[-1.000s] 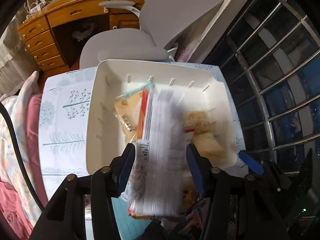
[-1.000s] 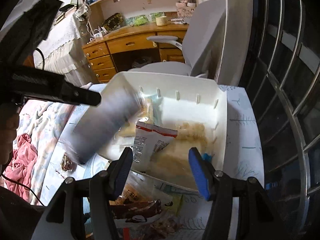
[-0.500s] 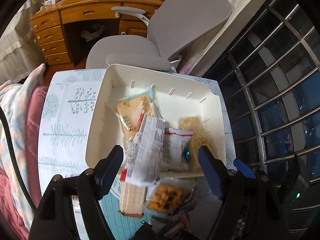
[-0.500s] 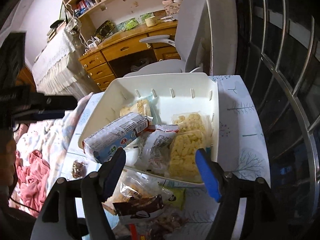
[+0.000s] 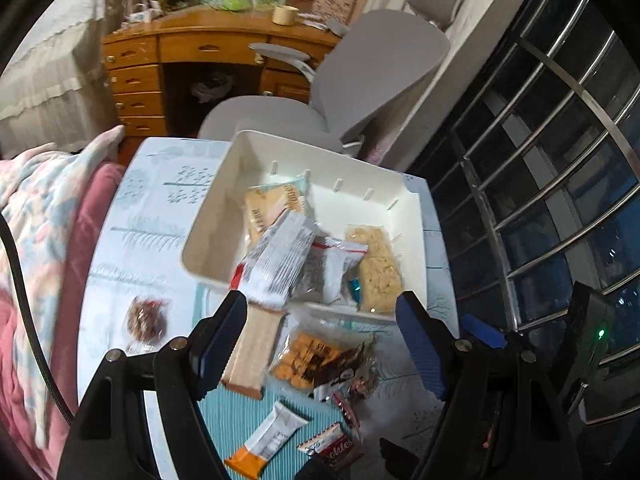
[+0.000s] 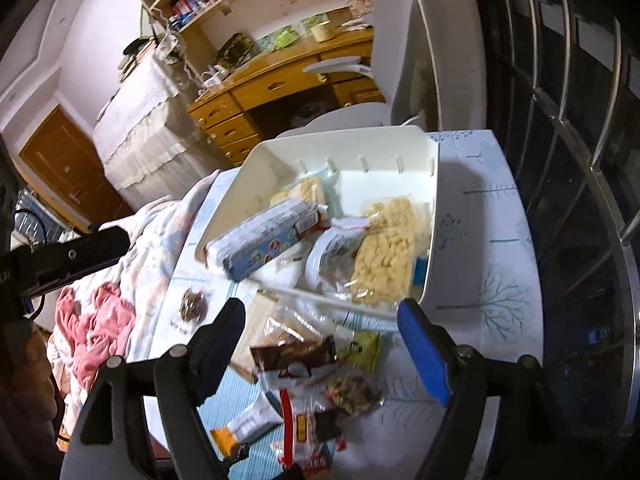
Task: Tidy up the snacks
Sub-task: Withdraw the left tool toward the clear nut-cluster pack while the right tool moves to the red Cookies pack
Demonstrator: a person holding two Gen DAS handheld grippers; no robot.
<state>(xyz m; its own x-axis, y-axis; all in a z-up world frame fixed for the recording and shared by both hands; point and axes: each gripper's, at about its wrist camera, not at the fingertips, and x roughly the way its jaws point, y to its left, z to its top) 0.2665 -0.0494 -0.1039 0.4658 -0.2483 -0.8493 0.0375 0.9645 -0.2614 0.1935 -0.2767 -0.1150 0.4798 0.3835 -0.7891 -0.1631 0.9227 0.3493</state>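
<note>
Both the left gripper and the right gripper had just been opening and stood wide apart, gripping nothing. The long blue-and-white biscuit packet lay tilted over the near rim of the white plastic bin, and more wrapped snacks lay on the tree-print tablecloth beside the bin.

The smooth white plastic bin looked matt. The glossy crinkled clear-film snack packets shone. The orange-brown wooden desk appeared varnished.
</note>
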